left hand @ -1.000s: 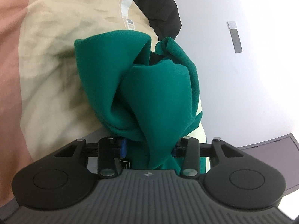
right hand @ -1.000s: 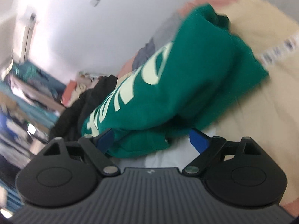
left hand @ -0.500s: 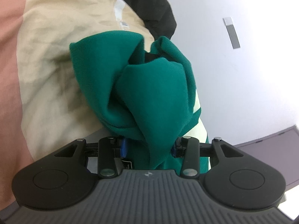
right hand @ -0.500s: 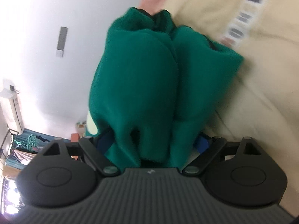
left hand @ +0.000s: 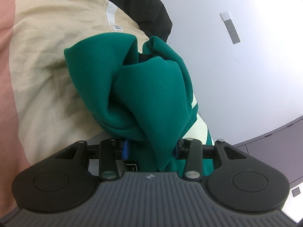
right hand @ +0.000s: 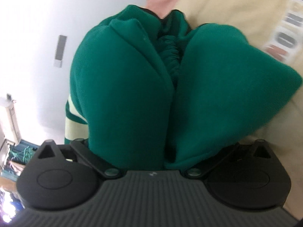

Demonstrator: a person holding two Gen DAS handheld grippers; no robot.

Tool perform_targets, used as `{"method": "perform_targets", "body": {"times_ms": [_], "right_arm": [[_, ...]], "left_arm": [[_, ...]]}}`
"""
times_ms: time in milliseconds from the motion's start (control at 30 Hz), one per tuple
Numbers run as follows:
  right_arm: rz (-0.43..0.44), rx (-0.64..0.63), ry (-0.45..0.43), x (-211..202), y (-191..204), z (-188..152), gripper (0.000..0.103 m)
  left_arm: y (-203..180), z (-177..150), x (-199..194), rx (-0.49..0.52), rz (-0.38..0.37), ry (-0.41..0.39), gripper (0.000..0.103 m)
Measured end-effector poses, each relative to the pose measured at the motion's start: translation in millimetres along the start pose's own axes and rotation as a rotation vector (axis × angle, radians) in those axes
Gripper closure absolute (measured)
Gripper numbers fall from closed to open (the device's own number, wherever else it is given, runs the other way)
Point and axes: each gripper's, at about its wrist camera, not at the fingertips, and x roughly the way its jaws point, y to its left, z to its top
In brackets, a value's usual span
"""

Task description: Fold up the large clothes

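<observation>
A bunched green sweatshirt [left hand: 151, 87] with pale stripes hangs up in front of my left gripper [left hand: 150, 148], which is shut on a fold of it between its blue pads [left hand: 124, 148]. In the right wrist view the same green sweatshirt [right hand: 123, 94] fills the middle as two thick rolled lobes. My right gripper [right hand: 166, 151] straddles the base of that bundle, and its jaws are opening wide. The cloth lies between them and hides both pads, so no squeeze shows.
Cream bedding [left hand: 41, 66] with a pink sheet [left hand: 5, 75] lies under the sweatshirt. A black garment [left hand: 147, 5] rests at the far end of the bed. A grey cabinet [left hand: 274, 145] stands to the right, and cluttered shelves [right hand: 11, 155] sit low left in the right wrist view.
My right gripper has rolled and come down onto the green bundle, which now sits between its spread jaws. The left gripper keeps its hold and has only rolled slightly.
</observation>
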Motion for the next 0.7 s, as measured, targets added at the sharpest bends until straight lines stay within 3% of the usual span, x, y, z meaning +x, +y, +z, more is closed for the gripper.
{"method": "perform_targets", "body": {"times_ms": [67,167,233,500,700], "right_arm": [[0.017,-0.026,0.000,2.4,1.6,-0.1,0.031],[0.037,-0.073,0.002,0.6,6.8,0.8,0.050],[0.052,-0.105,0.001,-2.4,16.1,2.1,0.055],[0.120,-0.205,-0.003,-27.6,46.6,15.7,0.061],[0.141,-0.286,-0.053,-63.6,68.3,54.1,0.061]], "left_arm": [[-2.2,-0.9,-0.1,0.020,-0.002,-0.003,0.056],[-16.2,-5.9,-0.5,0.150,0.011,-0.021,0.060],[-22.1,-7.4,-1.8,0.202,0.011,-0.026,0.063],[-27.3,-8.2,-14.3,0.154,-0.068,0.024,0.074],[-64.6,-41.7,-1.1,0.167,-0.118,0.076,0.077]]}}
